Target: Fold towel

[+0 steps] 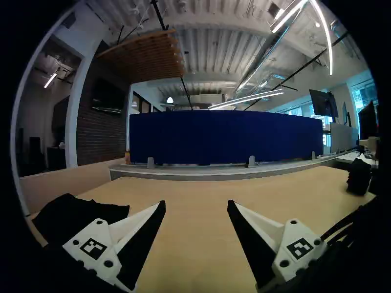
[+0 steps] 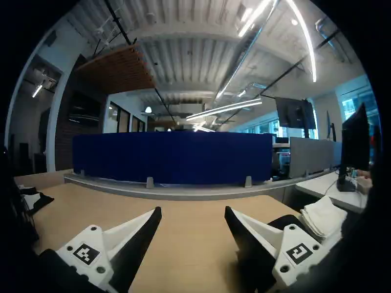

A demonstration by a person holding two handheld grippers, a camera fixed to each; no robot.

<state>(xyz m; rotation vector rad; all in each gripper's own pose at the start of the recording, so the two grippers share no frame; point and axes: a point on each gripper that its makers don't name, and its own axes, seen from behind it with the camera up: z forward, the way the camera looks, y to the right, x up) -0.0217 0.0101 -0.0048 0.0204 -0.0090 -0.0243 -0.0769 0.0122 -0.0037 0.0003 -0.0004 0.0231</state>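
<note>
As the left claw (image 1: 196,202) and right claw (image 2: 192,208) gape empty, a white towel (image 2: 322,217) lies nearby.

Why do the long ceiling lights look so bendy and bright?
Left gripper view: the fisheye lens curves the light strips and bows the blue divider; the strips glare white. Right gripper view: the same bending and glare, nothing blurred.

Both the left gripper view and the right gripper view sit low, close above the wooden table (image 1: 205,195). Each faces level across it, between its own jaws, toward a blue partition (image 1: 220,136). Table, partition and ceiling (image 1: 220,53) appear in both.
</note>
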